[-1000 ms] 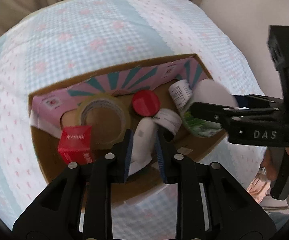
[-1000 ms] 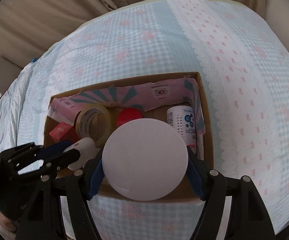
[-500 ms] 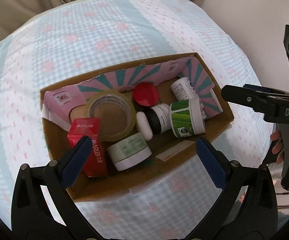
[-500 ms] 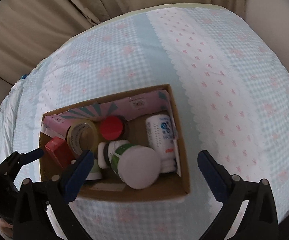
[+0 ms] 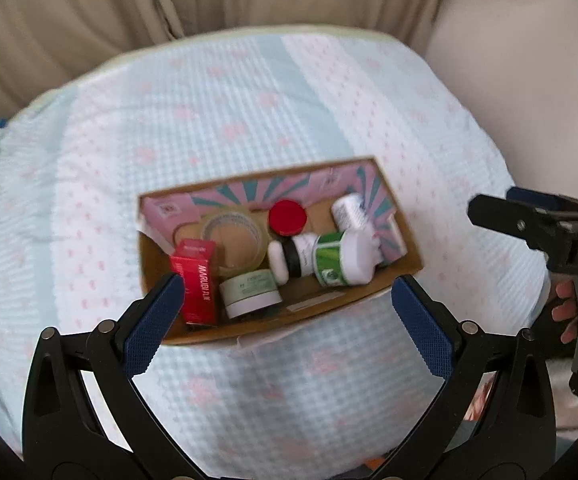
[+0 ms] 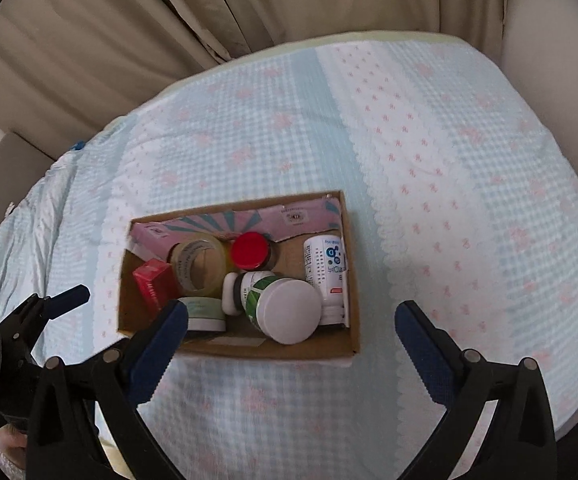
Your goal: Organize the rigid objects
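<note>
A cardboard box (image 5: pixel 329 304) (image 6: pixel 245 350) sits on the bed and holds a tape roll (image 5: pixel 233 236) (image 6: pixel 199 266), a red carton (image 5: pixel 197 280) (image 6: pixel 153 284), a red-lidded jar (image 5: pixel 288 218) (image 6: pixel 250 250), a pale green cream jar (image 5: pixel 251 290) (image 6: pixel 203 312), a green-labelled white-lidded jar (image 5: pixel 343 258) (image 6: pixel 285 310), a small dark bottle (image 5: pixel 289 258) and a white bottle (image 6: pixel 325 268). My left gripper (image 5: pixel 289 316) is open and empty, held above the box's near side. My right gripper (image 6: pixel 291 336) is open and empty, also back from the box.
The bed carries a light blue and pink checked cover (image 6: pixel 429 160). Beige curtains (image 6: pixel 129 32) hang behind it. The right gripper shows at the right edge of the left wrist view (image 5: pixel 549 224); the left one shows at the left of the right wrist view (image 6: pixel 45 308).
Both grippers let go of their jars, which now lie in the box, opened wide, and have pulled up and back from it.
</note>
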{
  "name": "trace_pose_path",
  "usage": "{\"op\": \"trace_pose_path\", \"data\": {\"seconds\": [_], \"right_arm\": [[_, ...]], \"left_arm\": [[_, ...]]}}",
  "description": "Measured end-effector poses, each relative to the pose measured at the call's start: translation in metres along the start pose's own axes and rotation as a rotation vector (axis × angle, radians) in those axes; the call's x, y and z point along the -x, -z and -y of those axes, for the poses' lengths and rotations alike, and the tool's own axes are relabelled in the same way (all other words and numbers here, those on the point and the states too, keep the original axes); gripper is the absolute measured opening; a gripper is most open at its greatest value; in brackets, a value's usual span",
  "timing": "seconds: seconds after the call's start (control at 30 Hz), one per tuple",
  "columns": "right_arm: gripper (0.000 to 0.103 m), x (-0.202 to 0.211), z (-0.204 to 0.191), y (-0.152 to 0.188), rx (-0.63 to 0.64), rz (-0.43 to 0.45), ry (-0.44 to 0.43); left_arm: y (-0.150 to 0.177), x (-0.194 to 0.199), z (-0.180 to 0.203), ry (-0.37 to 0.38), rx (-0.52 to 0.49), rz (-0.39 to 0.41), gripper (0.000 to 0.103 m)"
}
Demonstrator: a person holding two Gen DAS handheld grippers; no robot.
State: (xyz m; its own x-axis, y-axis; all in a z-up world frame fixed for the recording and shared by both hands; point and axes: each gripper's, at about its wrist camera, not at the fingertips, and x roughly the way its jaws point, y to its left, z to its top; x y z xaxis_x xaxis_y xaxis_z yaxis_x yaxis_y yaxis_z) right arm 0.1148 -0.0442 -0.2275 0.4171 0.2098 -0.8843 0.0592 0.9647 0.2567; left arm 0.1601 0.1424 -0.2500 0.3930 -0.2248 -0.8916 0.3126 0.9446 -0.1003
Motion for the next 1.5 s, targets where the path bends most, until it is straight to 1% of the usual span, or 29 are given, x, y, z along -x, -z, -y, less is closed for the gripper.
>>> {"op": "trace_pose_path", "data": {"seconds": [0.1, 0.2, 0.27, 0.33, 0.37, 0.43, 0.57, 0.63, 0.7, 0.83, 0.93, 1.03, 1.13, 1.23, 1.5], "right_arm": [[0.103, 0.037, 0.002, -0.006, 0.041, 0.035, 0.016], [0.103, 0.086, 0.005, -0.015, 0.097, 0.092, 0.034], [0.103, 0.115, 0.005, -0.020, 0.126, 0.134, 0.045], [0.103, 0.145, 0.006, -0.024, 0.151, 0.180, 0.051], [0.103, 0.160, 0.007, -0.026, 0.159, 0.205, 0.057], [0.103, 0.187, 0.009, -0.027, 0.168, 0.251, 0.066], [0.103, 0.224, 0.014, -0.024, 0.177, 0.321, 0.093], [0.103, 0.239, 0.016, -0.020, 0.179, 0.357, 0.107], [0.103, 0.252, 0.018, -0.016, 0.181, 0.389, 0.119], [0.103, 0.270, 0.022, -0.009, 0.192, 0.451, 0.148], [0.103, 0.276, 0.028, -0.008, 0.176, 0.471, 0.140], [0.103, 0.280, 0.033, -0.009, 0.172, 0.492, 0.161], [0.103, 0.283, 0.035, -0.010, 0.168, 0.510, 0.177], [0.103, 0.285, 0.036, -0.011, 0.168, 0.524, 0.186], [0.103, 0.286, 0.036, -0.014, 0.169, 0.530, 0.181]], "left_arm": [[-0.010, 0.043, 0.016, -0.039, 0.051, 0.063, 0.103], [-0.018, 0.084, 0.033, -0.081, 0.081, 0.133, 0.103], [-0.025, 0.118, 0.048, -0.134, 0.092, 0.200, 0.103], [-0.030, 0.141, 0.058, -0.178, 0.094, 0.250, 0.103], [-0.031, 0.156, 0.065, -0.201, 0.101, 0.288, 0.103], [-0.034, 0.179, 0.075, -0.210, 0.118, 0.351, 0.103], [-0.031, 0.221, 0.094, -0.201, 0.143, 0.476, 0.103], [-0.028, 0.233, 0.104, -0.203, 0.138, 0.514, 0.103], [-0.024, 0.243, 0.115, -0.222, 0.120, 0.551, 0.103], [-0.019, 0.250, 0.135, -0.262, 0.082, 0.585, 0.103], [-0.017, 0.254, 0.144, -0.268, 0.077, 0.611, 0.103], [-0.019, 0.257, 0.150, -0.270, 0.072, 0.626, 0.103], [-0.022, 0.256, 0.155, -0.284, 0.062, 0.627, 0.103], [-0.023, 0.255, 0.156, -0.283, 0.063, 0.621, 0.103], [-0.026, 0.256, 0.156, -0.283, 0.067, 0.616, 0.103]]}}
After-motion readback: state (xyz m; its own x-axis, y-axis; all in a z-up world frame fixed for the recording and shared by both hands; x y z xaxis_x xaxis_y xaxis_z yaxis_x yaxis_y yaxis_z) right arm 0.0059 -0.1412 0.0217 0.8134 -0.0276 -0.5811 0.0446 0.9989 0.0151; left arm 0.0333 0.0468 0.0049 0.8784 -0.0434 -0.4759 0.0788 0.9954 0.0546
